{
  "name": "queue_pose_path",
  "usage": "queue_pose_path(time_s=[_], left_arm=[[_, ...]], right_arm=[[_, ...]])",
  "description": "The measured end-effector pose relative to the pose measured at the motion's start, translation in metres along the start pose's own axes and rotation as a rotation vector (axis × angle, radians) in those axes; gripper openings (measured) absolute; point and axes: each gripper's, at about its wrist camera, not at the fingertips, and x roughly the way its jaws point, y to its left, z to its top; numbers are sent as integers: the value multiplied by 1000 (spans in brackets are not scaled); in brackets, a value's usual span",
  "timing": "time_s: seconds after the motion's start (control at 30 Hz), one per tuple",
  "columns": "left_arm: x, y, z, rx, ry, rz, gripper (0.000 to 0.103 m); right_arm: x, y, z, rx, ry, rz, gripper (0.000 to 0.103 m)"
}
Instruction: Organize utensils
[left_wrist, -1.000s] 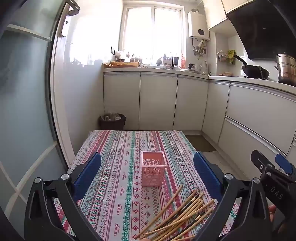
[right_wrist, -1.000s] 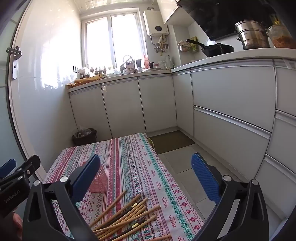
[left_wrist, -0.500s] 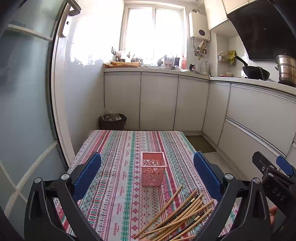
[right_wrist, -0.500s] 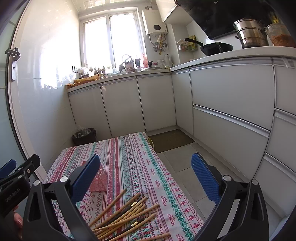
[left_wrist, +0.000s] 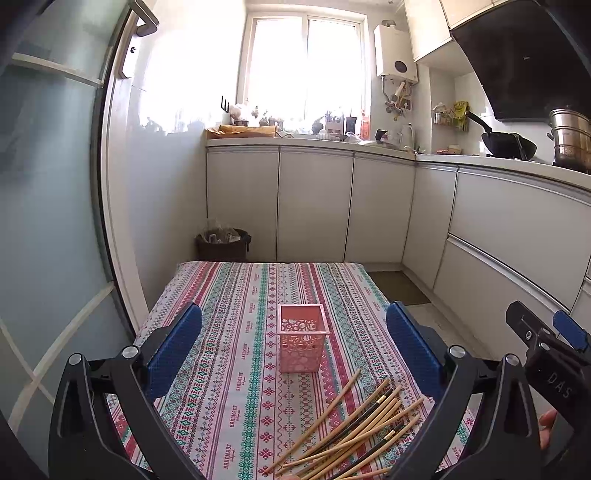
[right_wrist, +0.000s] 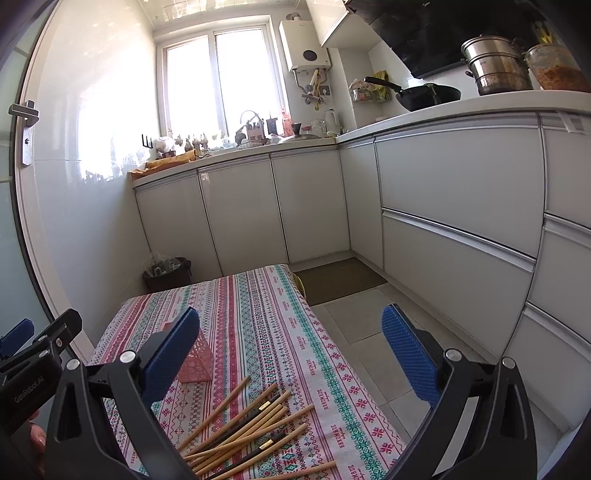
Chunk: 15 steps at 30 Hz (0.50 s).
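Chopsticks (left_wrist: 354, 432) on tablecloth below both hand-held grippers (left_wrist: 293, 347) (right_wrist: 290, 350), jaws wide, empty.

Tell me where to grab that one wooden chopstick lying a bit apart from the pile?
Probably best near the far tip of the lone wooden chopstick, the end nearest the pink perforated basket. That end fans away from the chopstick pile, leaving bare striped tablecloth on both sides. Come from above, fingers straddling the thin stick crosswise. The right gripper, open, looks nearest.
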Motion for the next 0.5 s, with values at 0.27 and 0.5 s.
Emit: queue_pose_path(time_s=[0.27, 0.5], left_arm=[[2, -1, -1, 2, 6, 4, 96], [4, -1, -2, 5, 13, 3, 96]], right_arm=[[0, -1, 1, 5, 3, -1, 96], [1, -2, 1, 9, 9, 0, 96]])
